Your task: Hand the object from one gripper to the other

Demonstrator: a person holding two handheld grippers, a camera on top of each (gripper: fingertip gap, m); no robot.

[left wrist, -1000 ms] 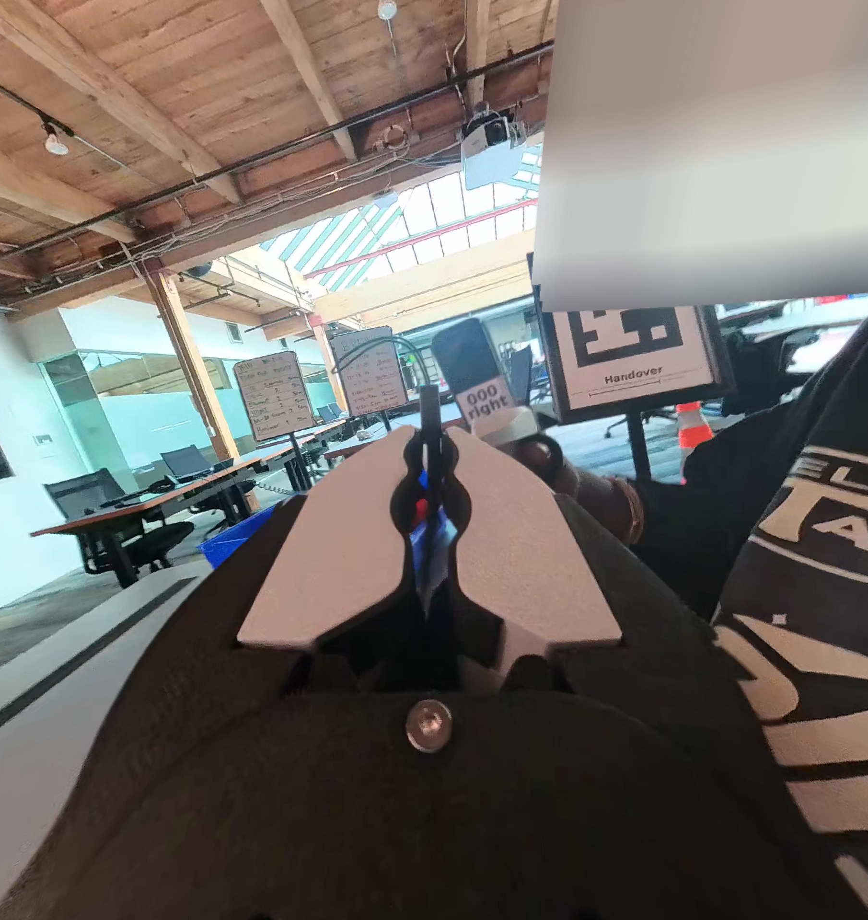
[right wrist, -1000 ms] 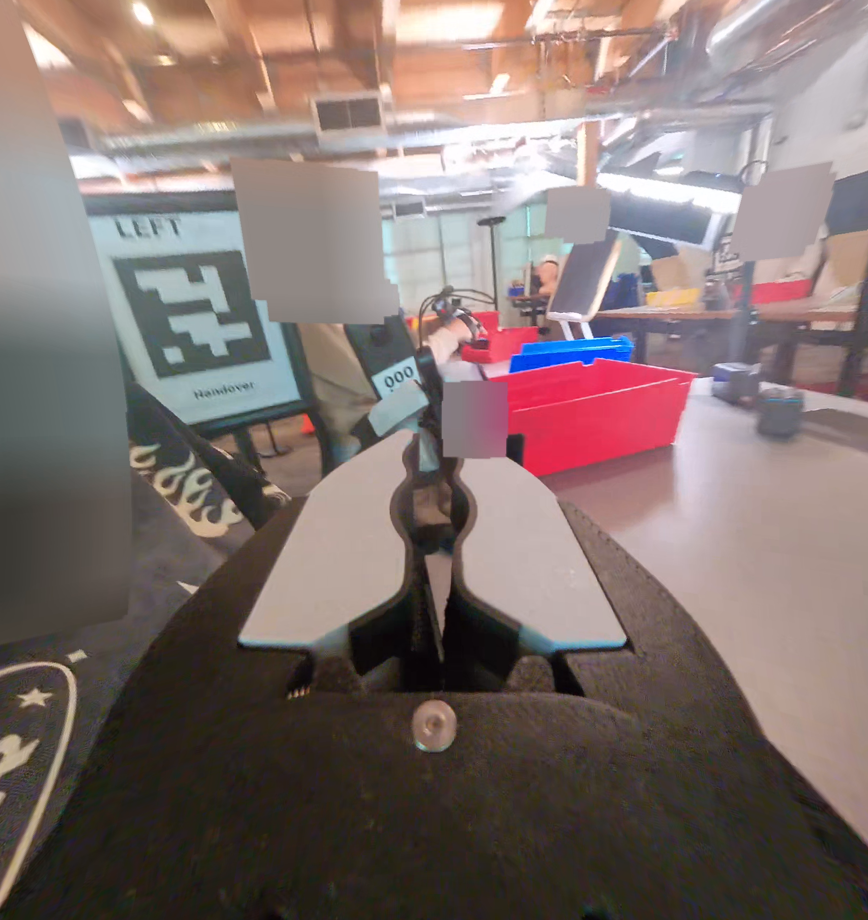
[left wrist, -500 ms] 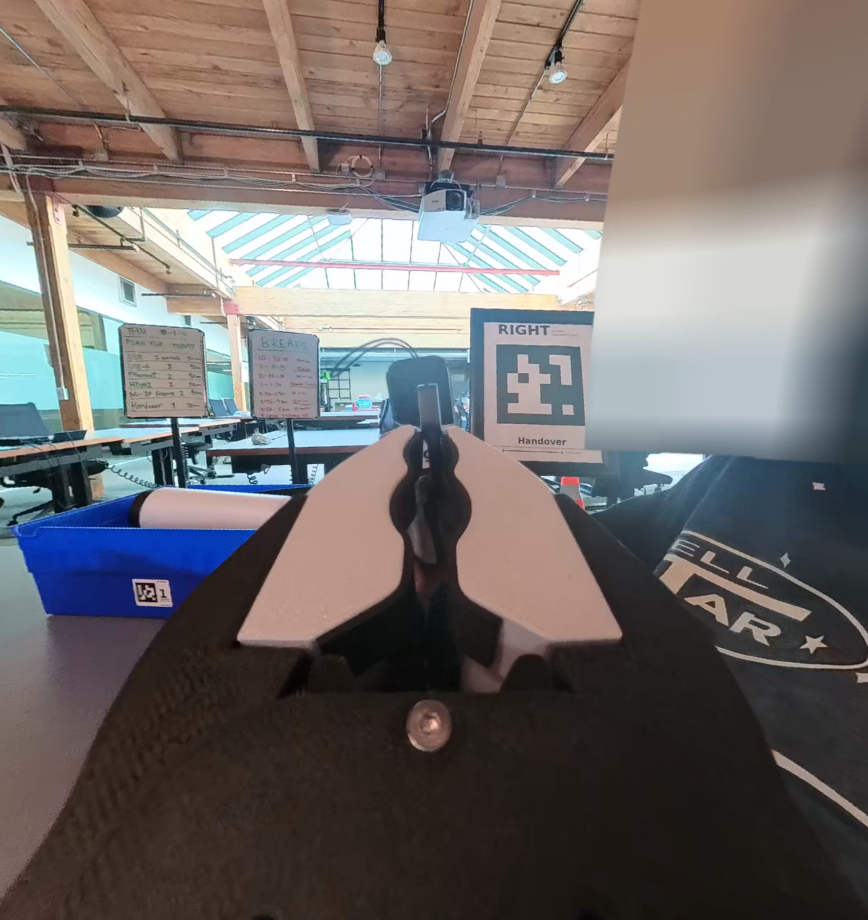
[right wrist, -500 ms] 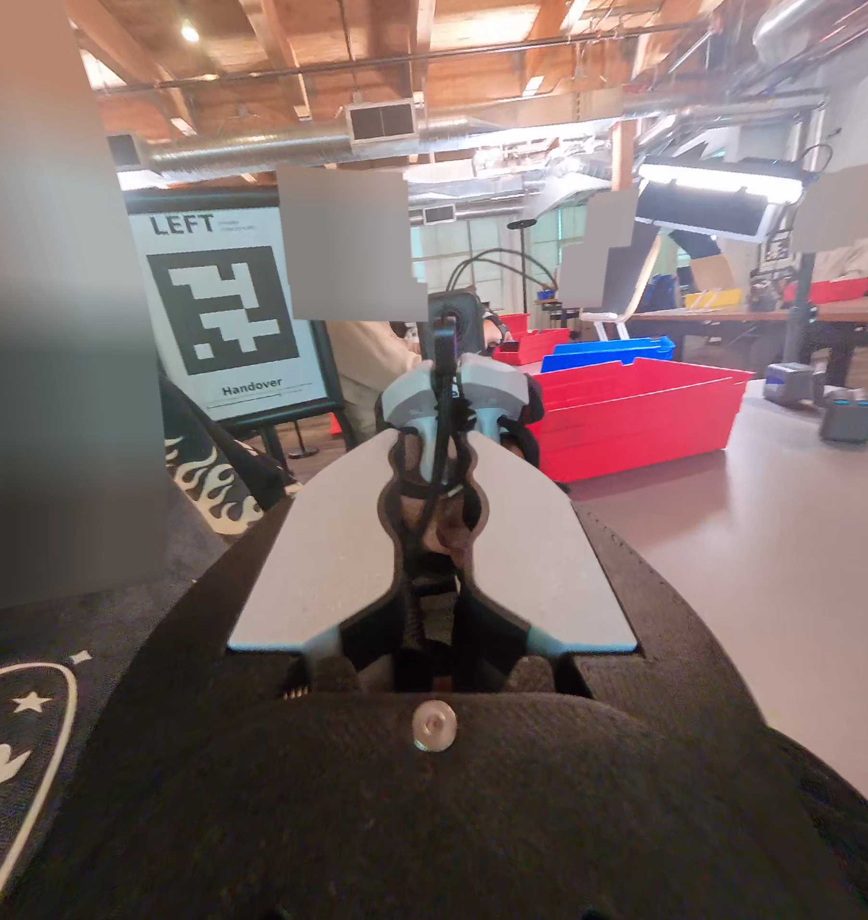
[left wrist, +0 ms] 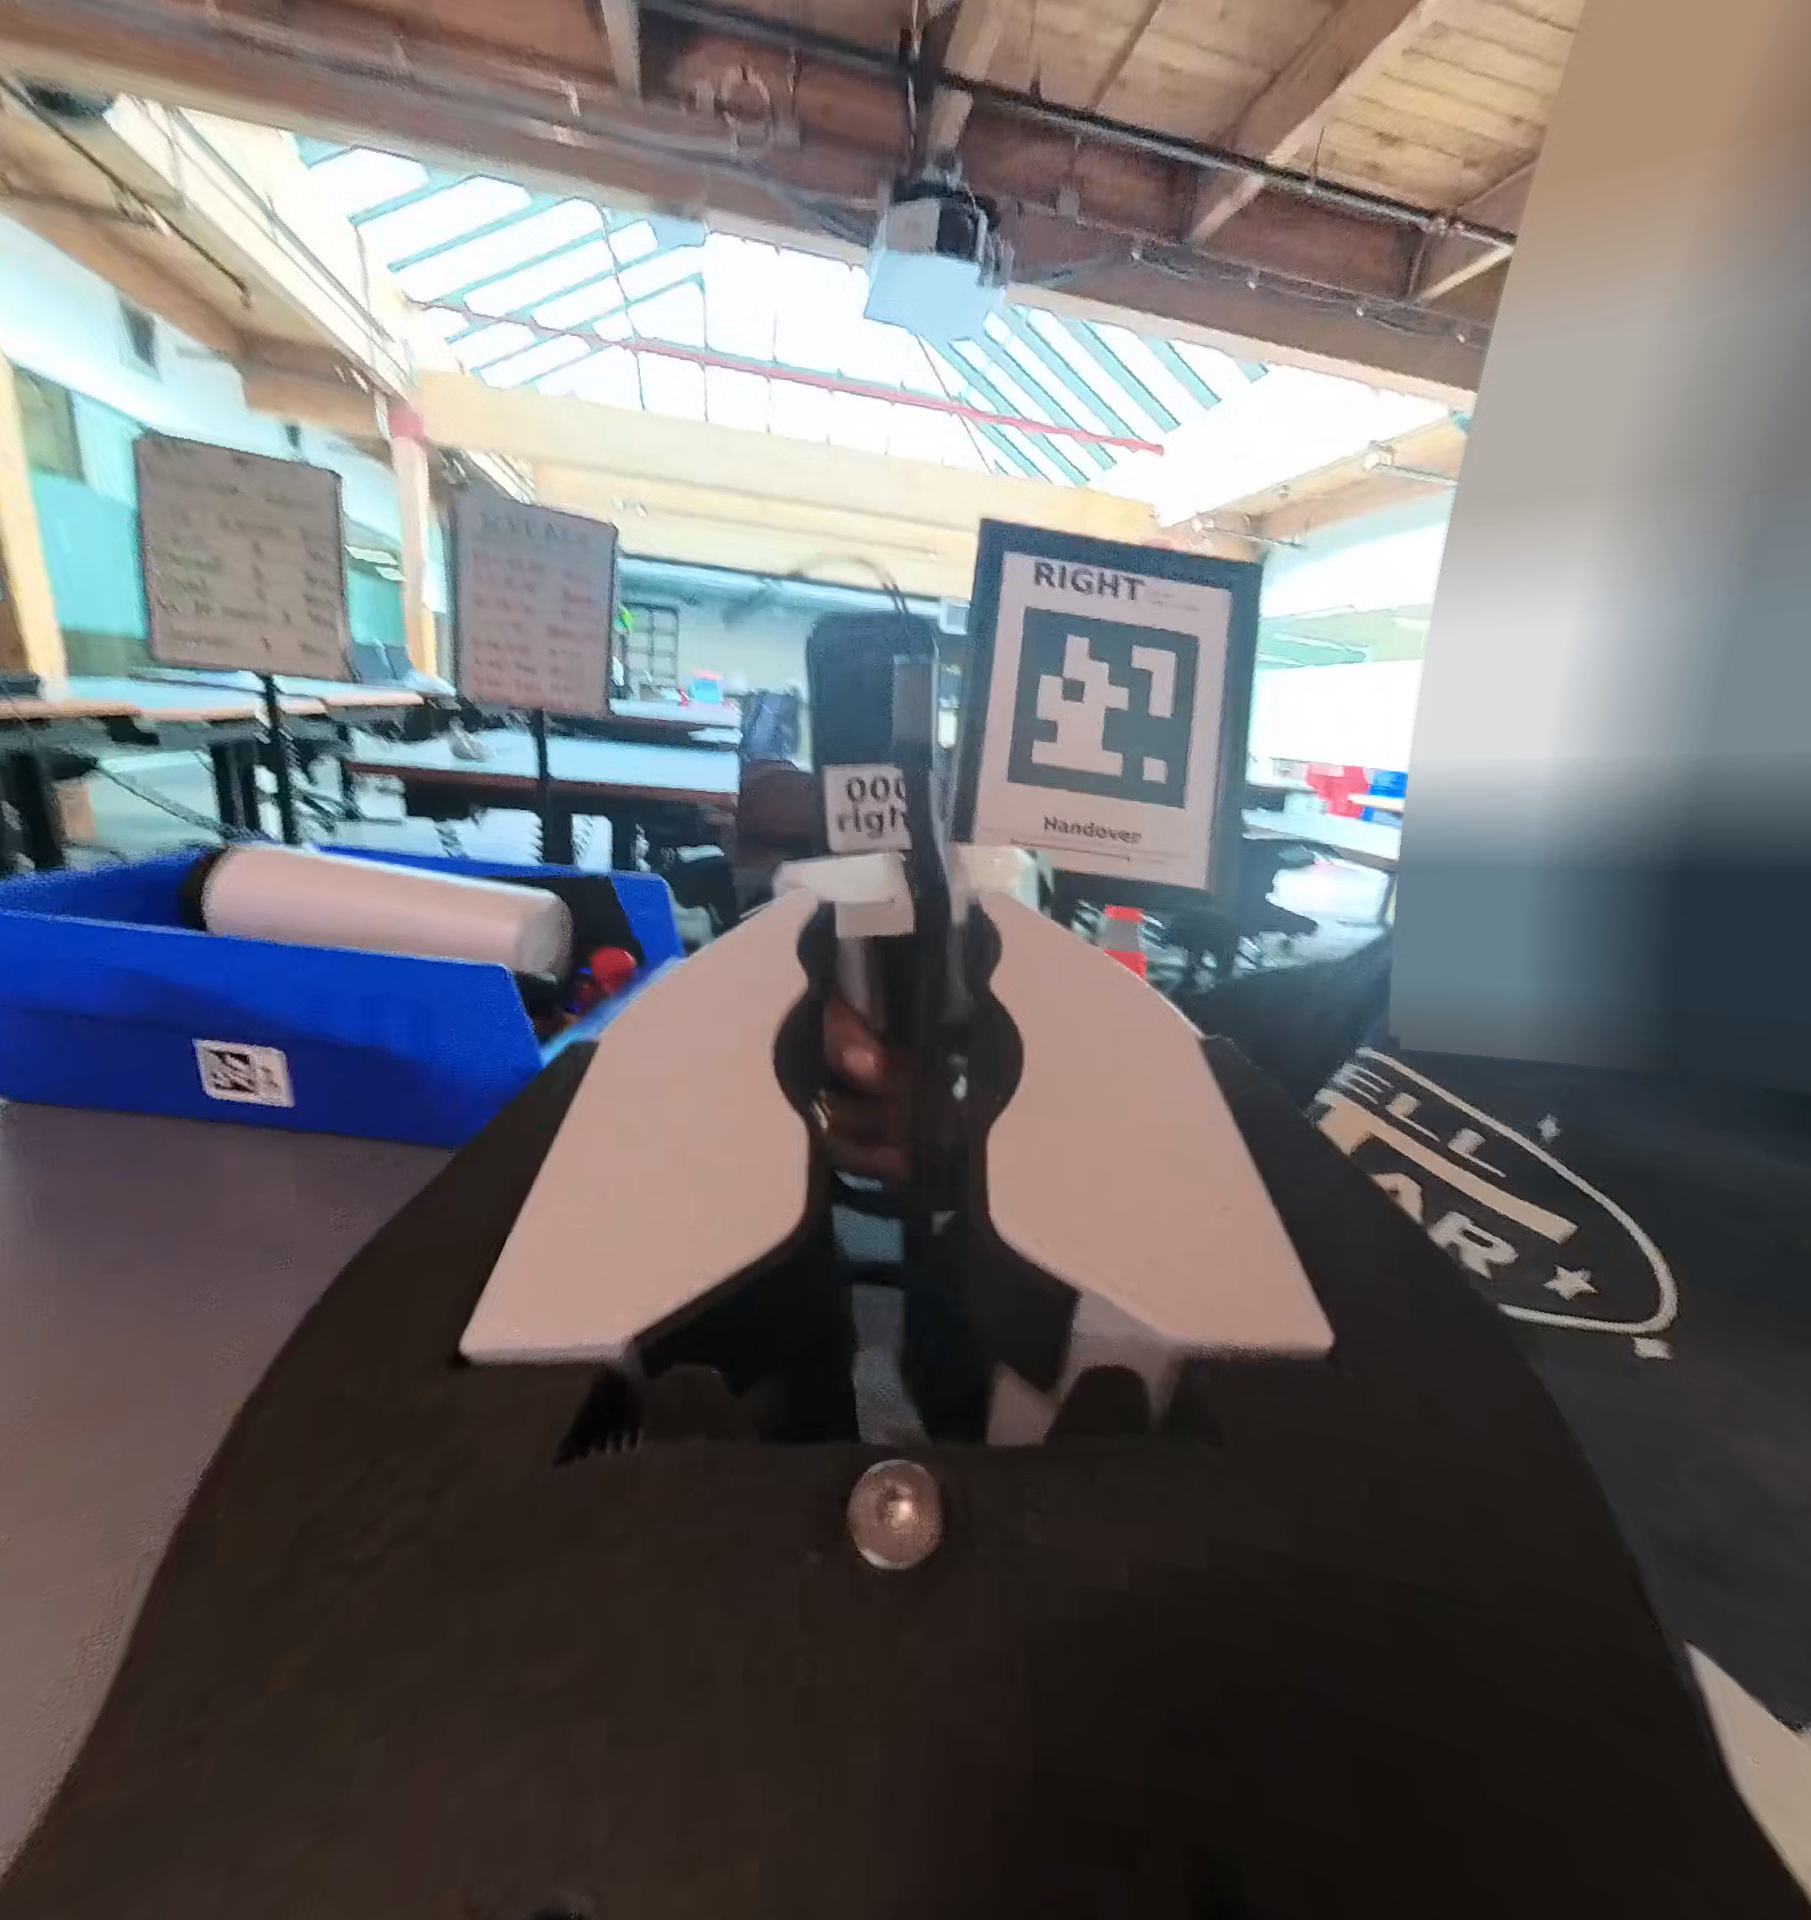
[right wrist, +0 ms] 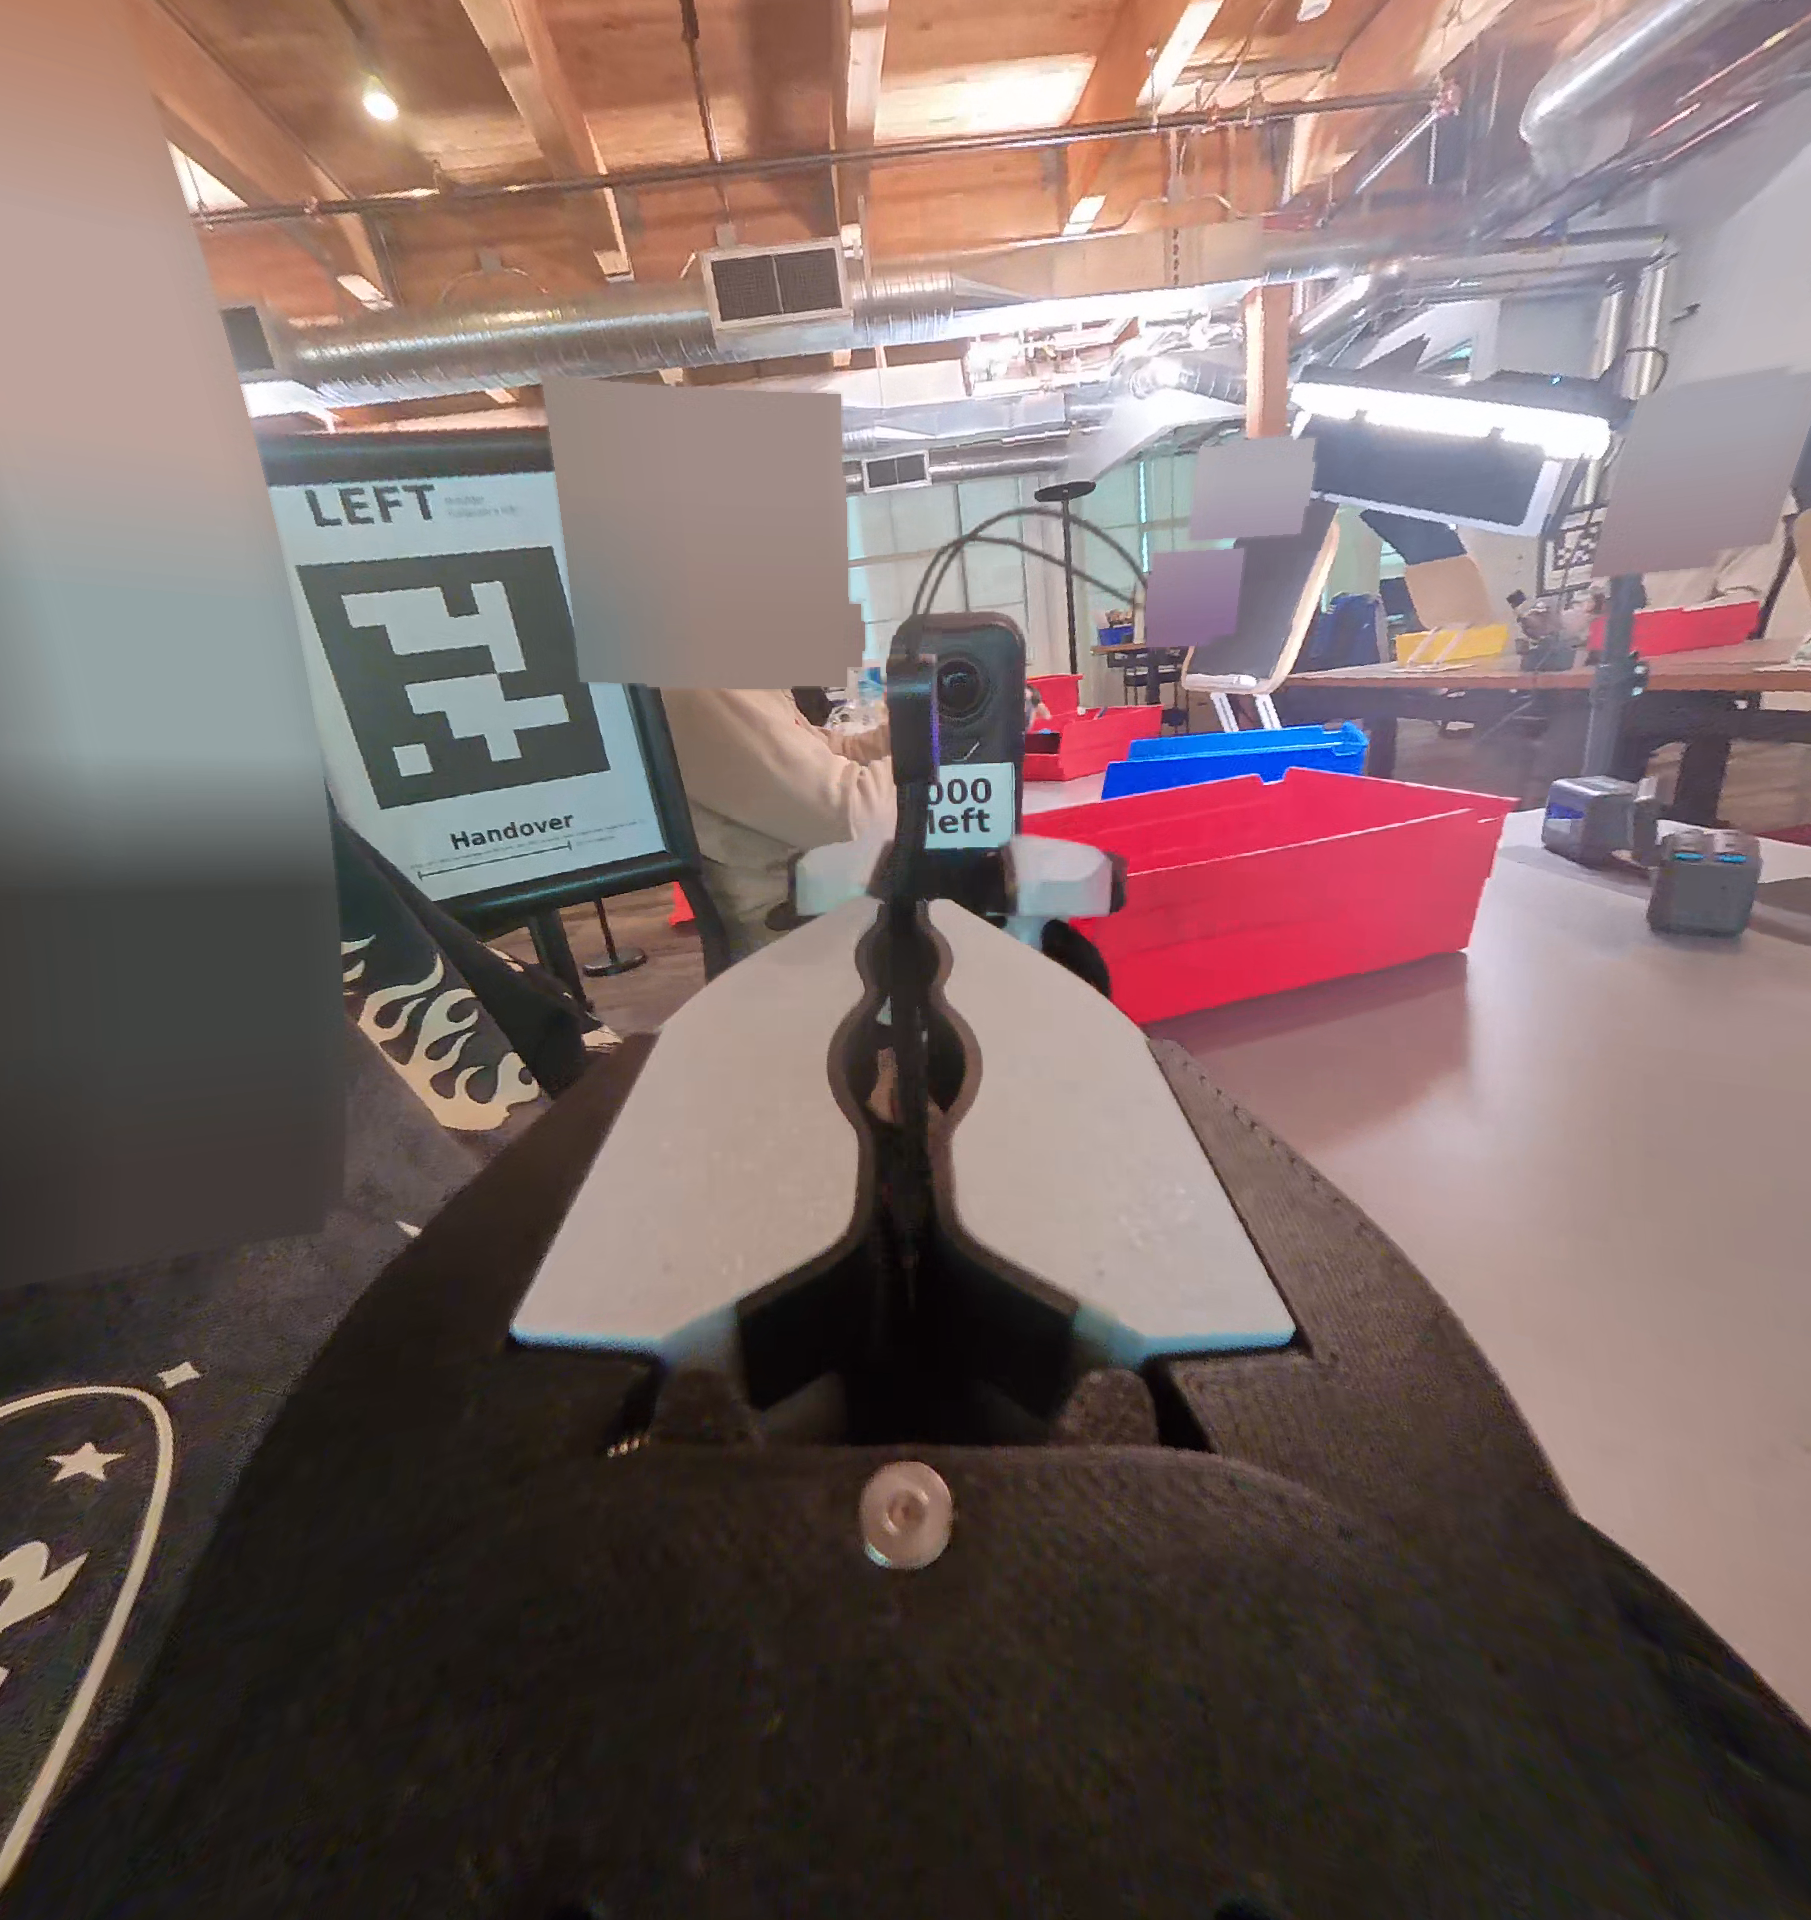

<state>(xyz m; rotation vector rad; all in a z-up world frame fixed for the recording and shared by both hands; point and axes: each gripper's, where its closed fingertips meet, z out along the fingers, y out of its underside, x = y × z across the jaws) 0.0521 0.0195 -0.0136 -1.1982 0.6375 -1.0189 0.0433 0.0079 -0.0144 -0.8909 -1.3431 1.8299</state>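
The left gripper is released: its jaws stand parted, and a thin black strip rises upright in the gap between them, edge-on and a little blurred. The right gripper is clenched on that same strip, its pale fingers pressed against it from both sides, with the strip's upper end sticking up past the tips. The two grippers face each other nose to nose, so the strip sits where they meet, gripped by the right one only. In the right wrist view the left gripper's white fingertips show spread to either side of the strip, with its camera above them. A person's dark printed shirt fills the side near both grippers. Below lies a grey table. On it, in the left wrist view, stands a blue bin holding a white roll; in the right wrist view a red bin and two small grey devices are on it. Behind each gripper stands a framed marker sign. Farther off are whiteboards and desks under a timber ceiling.
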